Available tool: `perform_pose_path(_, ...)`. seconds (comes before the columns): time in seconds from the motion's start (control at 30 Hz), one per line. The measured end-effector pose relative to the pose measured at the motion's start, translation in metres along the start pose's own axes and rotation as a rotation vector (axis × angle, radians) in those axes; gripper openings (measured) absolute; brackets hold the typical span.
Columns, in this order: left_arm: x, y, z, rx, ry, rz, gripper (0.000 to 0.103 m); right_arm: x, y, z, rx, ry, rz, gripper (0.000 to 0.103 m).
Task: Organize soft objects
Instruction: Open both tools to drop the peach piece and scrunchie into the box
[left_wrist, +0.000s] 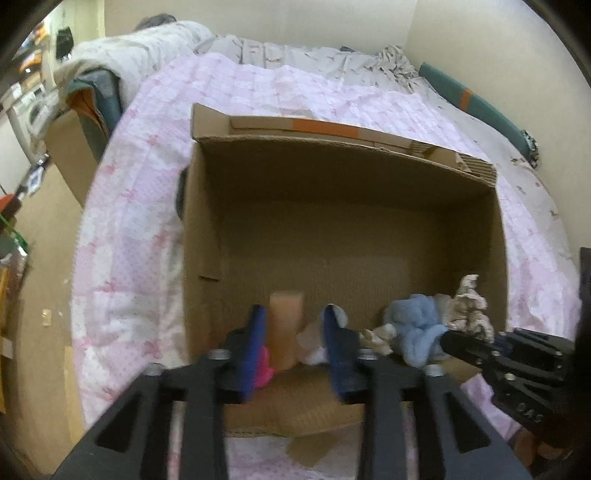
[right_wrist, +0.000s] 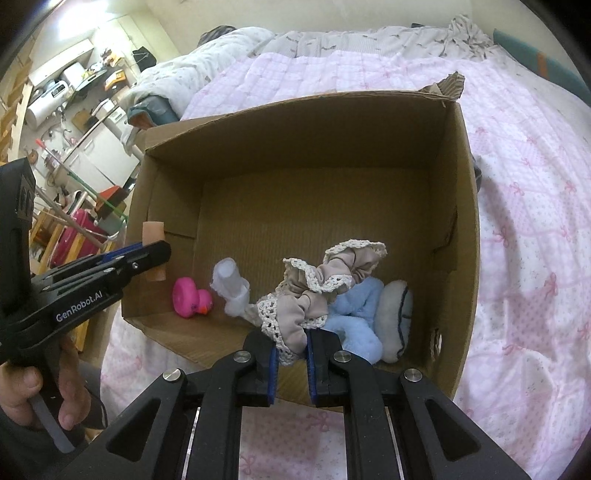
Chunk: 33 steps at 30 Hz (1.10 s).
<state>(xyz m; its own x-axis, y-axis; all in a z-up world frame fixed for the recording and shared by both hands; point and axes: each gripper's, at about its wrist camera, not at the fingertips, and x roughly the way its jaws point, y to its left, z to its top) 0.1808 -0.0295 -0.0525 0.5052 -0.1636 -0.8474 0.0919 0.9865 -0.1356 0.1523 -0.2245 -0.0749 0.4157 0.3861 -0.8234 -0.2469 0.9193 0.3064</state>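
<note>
An open cardboard box (left_wrist: 332, 173) (right_wrist: 458, 192) stands on a pink bed. My left gripper (left_wrist: 295, 325) is shut on an orange foam block (left_wrist: 284, 328) and holds it over the box's near left part; it also shows in the right wrist view (right_wrist: 153, 236). My right gripper (right_wrist: 290, 354) is shut on a beige lace-trimmed cloth (right_wrist: 317, 291) above the box's near right part. Inside the box lie a pink rubber duck (right_wrist: 190, 297), a white sock (right_wrist: 231, 286), a light blue plush (right_wrist: 356, 314) and a grey cushion (right_wrist: 397, 321).
The pink quilt (right_wrist: 524, 221) covers the bed around the box. A white duvet (left_wrist: 140, 48) is heaped at the head. To the left is the floor (left_wrist: 40, 295) and cluttered furniture (right_wrist: 74, 110). A teal bolster (left_wrist: 480, 103) lies along the right wall.
</note>
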Motion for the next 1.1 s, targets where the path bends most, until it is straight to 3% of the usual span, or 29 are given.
perform_pose_path(0.07,-0.003,-0.001,-0.001,0.0,-0.015,0.004,0.063,0.0,-0.001,0.0,0.003,-0.002,0.007,0.013)
perform_pose_path(0.13,-0.007,-0.003,-0.002,0.011,-0.051,0.018,0.063,0.0,-0.002,0.0,0.007,-0.002,0.012,0.013)
perform_pose_path(0.23,-0.006,-0.004,-0.001,0.023,-0.041,0.039,0.064,-0.001,-0.004,0.001,0.011,-0.012,0.015,0.021)
perform_pose_path(0.27,-0.005,-0.003,-0.002,0.023,-0.036,0.047,0.064,-0.002,-0.004,0.001,0.014,-0.015,0.018,0.032)
perform_pose_path(0.3,-0.004,-0.003,-0.002,0.021,-0.032,0.054,0.064,-0.002,-0.005,0.001,0.021,-0.019,0.02,0.052)
perform_pose_path(0.37,-0.004,-0.002,-0.002,0.015,-0.029,0.062,0.064,-0.004,-0.006,0.001,0.036,-0.037,0.014,0.08)
perform_pose_path(0.97,-0.002,0.001,-0.005,0.012,-0.016,0.08,0.064,-0.005,-0.009,0.001,0.059,-0.042,-0.006,0.08)
perform_pose_path(1.1,-0.004,0.006,-0.007,-0.014,-0.008,0.077,0.064,-0.014,-0.009,0.001,0.065,-0.088,-0.024,0.08)
